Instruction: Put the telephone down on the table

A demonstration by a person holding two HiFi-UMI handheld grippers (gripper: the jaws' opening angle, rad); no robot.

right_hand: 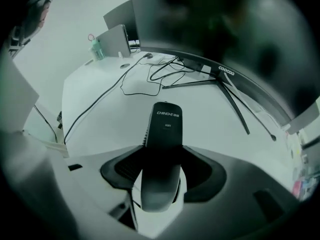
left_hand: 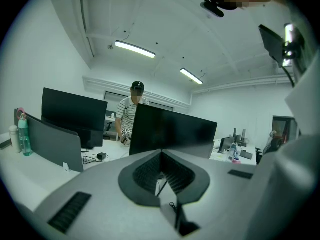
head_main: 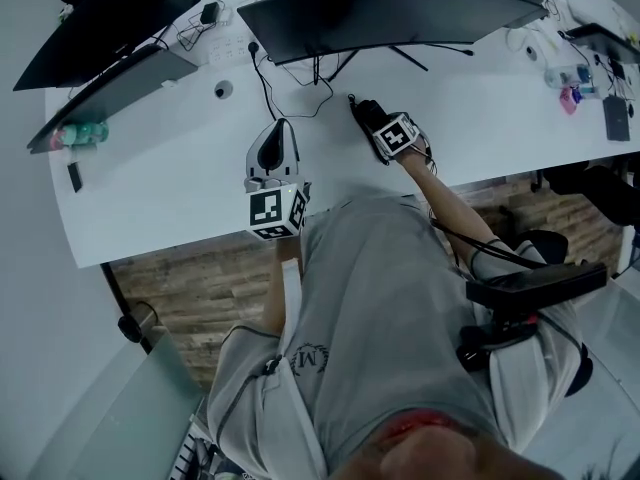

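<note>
White table, wooden floor, ceiling strip lights

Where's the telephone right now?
The telephone is gripped in the right claw, over the white table. In the head view it is near the middle, just in front of the curved monitor.

White curved bench. Far centre: wide curved black monitor on thin legs, loose black cables by its foot. Far left: two flat black monitors, upright clear green-tinted bottle beside them. Right end: flat black slab.
</note>
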